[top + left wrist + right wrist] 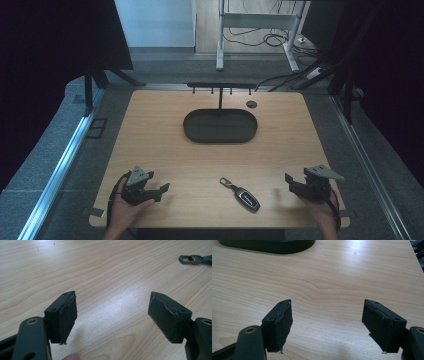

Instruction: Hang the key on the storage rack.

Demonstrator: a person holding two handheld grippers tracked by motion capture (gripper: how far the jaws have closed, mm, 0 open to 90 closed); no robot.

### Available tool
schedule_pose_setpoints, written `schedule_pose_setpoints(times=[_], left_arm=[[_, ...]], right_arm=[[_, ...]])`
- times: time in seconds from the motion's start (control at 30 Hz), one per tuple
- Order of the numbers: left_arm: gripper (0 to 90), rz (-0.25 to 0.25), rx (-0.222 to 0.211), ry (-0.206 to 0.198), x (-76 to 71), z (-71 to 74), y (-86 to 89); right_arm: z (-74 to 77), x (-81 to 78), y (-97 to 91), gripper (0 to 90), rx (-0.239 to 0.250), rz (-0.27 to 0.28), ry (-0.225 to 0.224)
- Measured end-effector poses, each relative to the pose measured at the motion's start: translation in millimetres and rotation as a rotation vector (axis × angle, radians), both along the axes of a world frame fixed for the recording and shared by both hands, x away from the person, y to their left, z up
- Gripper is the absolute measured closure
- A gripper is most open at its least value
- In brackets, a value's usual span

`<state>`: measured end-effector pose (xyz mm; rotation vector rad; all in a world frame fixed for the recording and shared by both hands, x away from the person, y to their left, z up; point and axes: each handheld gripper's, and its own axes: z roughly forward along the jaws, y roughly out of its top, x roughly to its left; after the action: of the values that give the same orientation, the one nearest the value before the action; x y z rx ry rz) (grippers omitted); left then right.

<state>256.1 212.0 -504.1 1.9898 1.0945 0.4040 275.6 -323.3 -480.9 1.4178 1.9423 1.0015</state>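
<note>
A dark car key fob (247, 198) with a metal ring clip (227, 183) lies on the wooden table (165, 140) near the front edge, between my two hands. My left gripper (162, 190) rests low at the front left, open, nothing between its pads; its own view has the clip (193, 259) at the top right. My right gripper (288, 181) sits at the front right, open and empty, jaws wide in its own view (327, 322). A black oval tray (220, 125) with a hook stand (220, 86) rising behind it stands at mid-table.
A small round grommet (251, 104) sits in the tabletop behind the tray. The tray's front rim (269, 246) shows at the top of the right gripper view. Grey carpet, metal rails and dark curtains surround the table.
</note>
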Motion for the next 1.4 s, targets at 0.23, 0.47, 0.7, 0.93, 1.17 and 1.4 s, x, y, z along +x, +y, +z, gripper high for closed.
schedule_pose_setpoints(times=[0.23,0.47,0.7,0.93,1.17,1.4], left_arm=[[24.1,-0.012,0.004,-0.006,-0.6,-0.1,0.2],[25.1,-0.02,0.021,-0.018,1.4,1.9,-3.1],[25.4,-0.038,0.015,-0.027,-1.2,6.2,-6.8],[25.4,-0.045,0.009,-0.011,-0.4,5.6,-6.7],[25.8,-0.047,-0.007,-0.01,-1.3,6.8,-7.4],[25.9,-0.051,0.009,-0.004,-0.3,5.2,-9.0]], right_arm=[[-1.9,0.5,2.2,28.9,-0.021,0.002,0.007],[3.7,-5.8,1.1,30.1,-0.035,0.014,-0.018],[7.0,-6.3,-3.6,33.4,0.017,0.001,-0.024],[12.1,-7.2,-6.6,33.4,0.043,0.001,-0.027],[26.2,-14.0,-3.6,34.6,0.025,0.024,-0.063],[40.4,-19.6,5.0,38.5,0.027,0.082,-0.076]])
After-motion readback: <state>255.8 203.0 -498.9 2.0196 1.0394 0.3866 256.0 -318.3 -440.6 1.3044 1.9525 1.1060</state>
